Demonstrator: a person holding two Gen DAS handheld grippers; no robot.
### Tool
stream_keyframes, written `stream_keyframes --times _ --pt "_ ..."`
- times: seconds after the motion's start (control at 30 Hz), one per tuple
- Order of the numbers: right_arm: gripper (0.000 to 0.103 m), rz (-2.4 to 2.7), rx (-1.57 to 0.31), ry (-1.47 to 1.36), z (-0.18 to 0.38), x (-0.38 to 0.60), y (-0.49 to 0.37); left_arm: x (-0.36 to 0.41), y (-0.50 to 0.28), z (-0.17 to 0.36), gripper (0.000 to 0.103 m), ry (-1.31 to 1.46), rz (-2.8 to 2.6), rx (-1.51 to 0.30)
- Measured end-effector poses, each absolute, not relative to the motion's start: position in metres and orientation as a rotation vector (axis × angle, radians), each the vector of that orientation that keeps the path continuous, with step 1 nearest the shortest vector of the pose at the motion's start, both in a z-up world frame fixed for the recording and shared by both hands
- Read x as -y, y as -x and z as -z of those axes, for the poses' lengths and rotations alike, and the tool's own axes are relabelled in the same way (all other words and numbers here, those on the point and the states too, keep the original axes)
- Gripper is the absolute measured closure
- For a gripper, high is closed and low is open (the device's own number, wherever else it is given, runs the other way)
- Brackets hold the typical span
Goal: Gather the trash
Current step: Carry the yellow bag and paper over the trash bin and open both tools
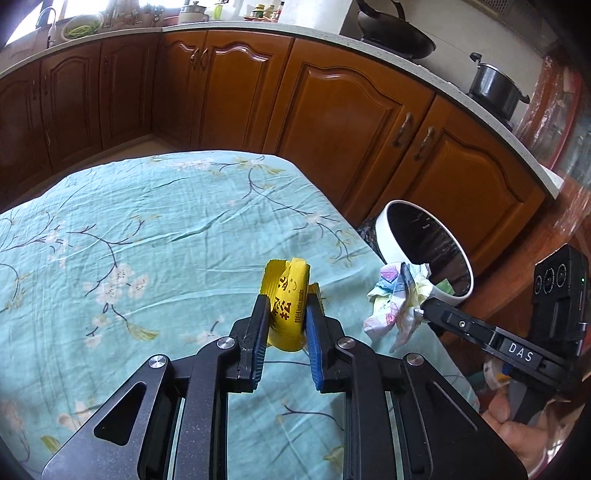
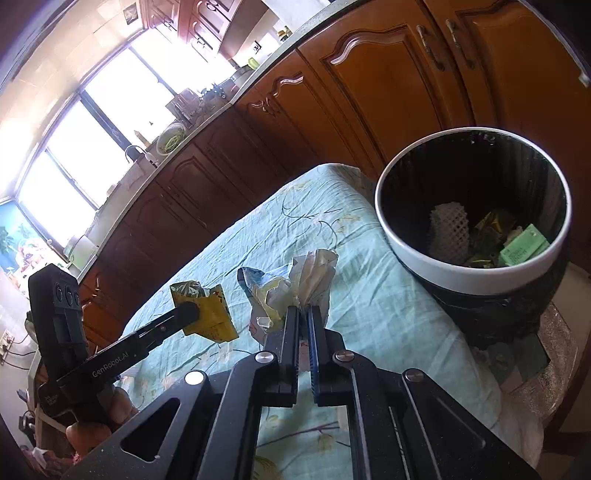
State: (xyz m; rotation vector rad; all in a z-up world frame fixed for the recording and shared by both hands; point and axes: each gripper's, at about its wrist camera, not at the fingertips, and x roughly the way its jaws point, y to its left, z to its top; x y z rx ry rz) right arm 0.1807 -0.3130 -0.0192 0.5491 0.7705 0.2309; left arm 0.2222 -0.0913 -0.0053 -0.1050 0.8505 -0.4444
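Note:
My left gripper [image 1: 286, 308] is shut on a crumpled yellow wrapper [image 1: 286, 295] with dark print, held above the teal floral tablecloth [image 1: 147, 221]. In the right wrist view that wrapper [image 2: 207, 310] hangs from the left gripper [image 2: 194, 312]. My right gripper [image 2: 303, 312] is shut on a crumpled pastel printed wrapper [image 2: 291, 284], lifted over the cloth; in the left wrist view it [image 1: 395, 299] dangles from the right gripper [image 1: 424, 306]. A white-rimmed black trash bin [image 2: 472, 266] stands beyond the table's right edge, with several pieces of litter inside.
Brown wooden kitchen cabinets [image 1: 332, 122] run behind the table under a pale countertop with a wok [image 1: 395, 33] and a pot [image 1: 495, 88]. The bin [image 1: 391, 236] stands on a surface beside the table corner. Bright windows [image 2: 92, 147] fill the left.

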Motion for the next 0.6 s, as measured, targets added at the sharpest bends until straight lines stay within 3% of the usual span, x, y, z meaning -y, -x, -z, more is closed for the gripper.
stream_keyframes --times 0.6 --pt "0.099 -0.132 -0.708 -0.589 0.019 0.370 -0.138 0.166 -0.196 -0.005 0.085 0.006 0.548 -0.845"
